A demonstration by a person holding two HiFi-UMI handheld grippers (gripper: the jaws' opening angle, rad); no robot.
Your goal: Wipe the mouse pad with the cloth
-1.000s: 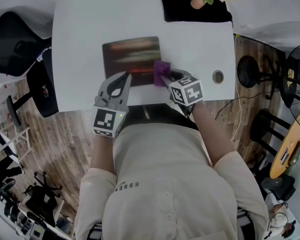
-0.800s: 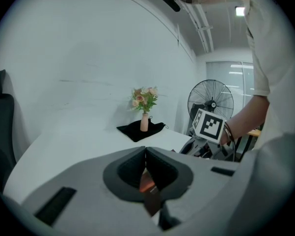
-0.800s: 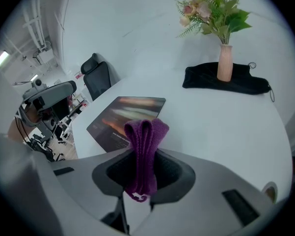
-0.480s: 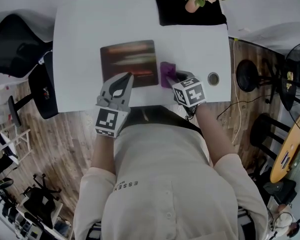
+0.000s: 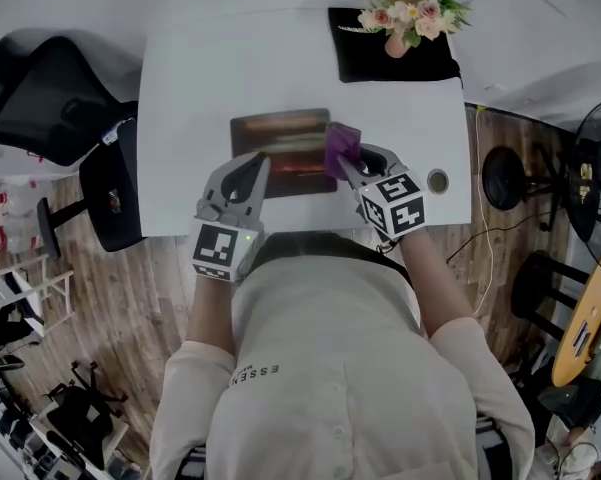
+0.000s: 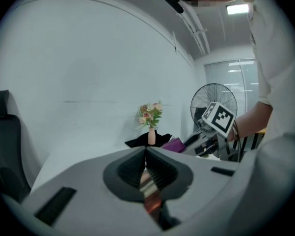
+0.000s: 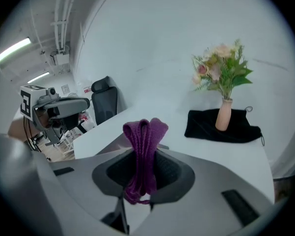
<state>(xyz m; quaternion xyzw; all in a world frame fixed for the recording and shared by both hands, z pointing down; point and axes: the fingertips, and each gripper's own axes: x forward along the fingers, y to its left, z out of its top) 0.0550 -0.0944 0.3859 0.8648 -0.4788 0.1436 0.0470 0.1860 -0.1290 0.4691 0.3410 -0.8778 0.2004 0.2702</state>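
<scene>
Table: your white rectangular table [image 5: 195, 78] fills the upper middle of the head view, and you stand at its near edge.
Chair: a black office chair [image 5: 40, 88] stands off the table's left side, clear of both grippers.
Mouse pad: the dark rectangular mouse pad [image 5: 280, 140] with reddish streaks lies flat near the table's near edge, between your two grippers.
Mat: a black fabric mat [image 5: 375, 63] lies at the far right of the table, well apart from the pad.
Left gripper: your left gripper [image 5: 253, 168] has its jaws drawn together with nothing between them. Its tips sit over the pad's near-left part and cover that corner, and whether they press on it can't be told.
Right gripper: your right gripper [image 5: 348, 164] is clamped on the cloth at the pad's right edge.
Vase: a pink vase of flowers [image 5: 396, 16] stands upright on the black mat.
Cloth: the folded purple cloth [image 7: 145, 151] sticks up out of the right jaws and sits over the pad's far-right edge.
Grommet: a round cable hole [image 5: 437, 181] sits in the table just right of your right gripper.
</scene>
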